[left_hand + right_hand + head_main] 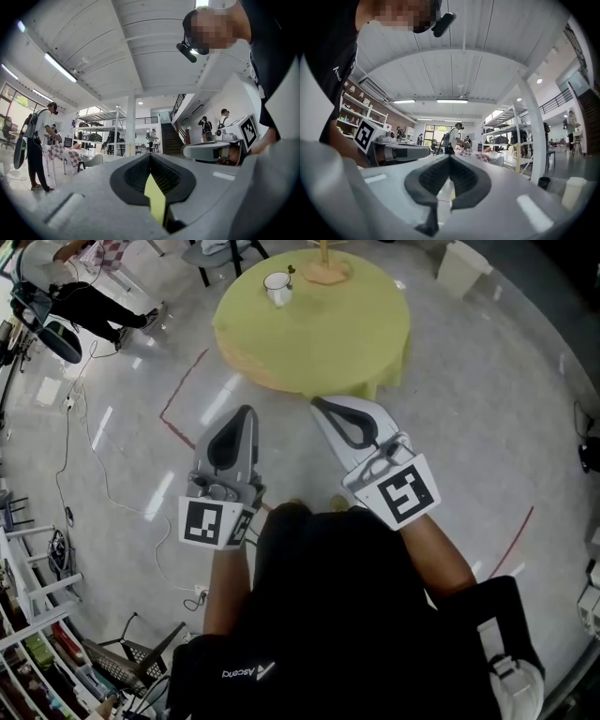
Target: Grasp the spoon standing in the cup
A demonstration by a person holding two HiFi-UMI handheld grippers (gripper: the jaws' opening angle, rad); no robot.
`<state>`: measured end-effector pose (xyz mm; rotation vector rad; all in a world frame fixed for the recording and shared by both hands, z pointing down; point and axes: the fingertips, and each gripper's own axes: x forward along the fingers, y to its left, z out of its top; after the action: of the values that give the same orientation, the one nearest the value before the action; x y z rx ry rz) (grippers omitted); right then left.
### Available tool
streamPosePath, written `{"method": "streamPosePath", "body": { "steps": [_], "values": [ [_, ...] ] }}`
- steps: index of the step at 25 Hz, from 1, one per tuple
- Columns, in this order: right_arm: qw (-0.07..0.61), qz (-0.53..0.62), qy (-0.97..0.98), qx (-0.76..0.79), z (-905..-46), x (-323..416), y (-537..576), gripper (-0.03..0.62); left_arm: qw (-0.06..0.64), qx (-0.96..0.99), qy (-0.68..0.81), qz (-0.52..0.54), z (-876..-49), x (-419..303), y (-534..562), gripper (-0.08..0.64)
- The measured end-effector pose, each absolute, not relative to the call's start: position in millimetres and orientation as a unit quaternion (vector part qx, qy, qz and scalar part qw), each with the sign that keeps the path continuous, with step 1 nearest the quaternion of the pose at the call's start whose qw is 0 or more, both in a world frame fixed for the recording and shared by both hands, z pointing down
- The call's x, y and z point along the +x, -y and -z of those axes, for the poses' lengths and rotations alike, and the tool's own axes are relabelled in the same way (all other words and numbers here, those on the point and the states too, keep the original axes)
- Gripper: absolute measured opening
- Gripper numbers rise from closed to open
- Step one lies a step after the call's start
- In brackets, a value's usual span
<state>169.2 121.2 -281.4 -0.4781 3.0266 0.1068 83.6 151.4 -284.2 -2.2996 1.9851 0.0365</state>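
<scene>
A white cup stands near the far left edge of a round table covered in yellow-green cloth, with a dark-handled spoon upright in it. Both grippers hang over the floor in front of the table, well short of the cup, pointing toward it. My left gripper has its jaws pressed together with nothing between them, as the left gripper view also shows. My right gripper is likewise shut and empty, its tips meeting in the right gripper view. Neither gripper view shows the cup.
A wooden stand sits at the table's far side. A chair and a white bin stand beyond the table. A seated person is at far left. Red tape lines and cables mark the floor; shelving is at lower left.
</scene>
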Motion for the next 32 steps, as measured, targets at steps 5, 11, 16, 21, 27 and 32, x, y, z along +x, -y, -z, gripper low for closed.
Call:
{"method": "streamPosePath", "body": {
  "steps": [5,11,16,21,27,32],
  "values": [
    [0.043,-0.034,-0.986,-0.158,279.5,163.9,-95.3,0.003,0.049,-0.753,-0.656,-0.01,279.1,70.0,-117.1,0.011],
    [0.031,-0.036,-0.984,-0.171,271.1,138.5,-50.7,0.003,0.051,-0.762,-0.645,-0.015,273.7,33.1,-54.3,0.014],
    [0.017,-0.033,-0.98,-0.197,258.9,102.2,6.7,0.003,0.034,-0.788,-0.615,-0.006,255.6,-2.3,22.0,0.159],
    [-0.004,-0.019,-0.971,-0.239,255.0,64.9,56.1,0.003,0.011,-0.824,-0.566,0.017,237.3,-30.2,97.9,0.187],
    [-0.03,-0.011,-0.957,-0.288,244.2,30.4,116.0,0.003,-0.007,-0.861,-0.506,0.042,215.2,-59.8,182.5,0.209],
    [-0.045,0.001,-0.947,-0.32,231.5,19.4,153.7,0.003,-0.029,-0.879,-0.469,0.081,183.3,-73.9,237.0,0.209]
  ]
}}
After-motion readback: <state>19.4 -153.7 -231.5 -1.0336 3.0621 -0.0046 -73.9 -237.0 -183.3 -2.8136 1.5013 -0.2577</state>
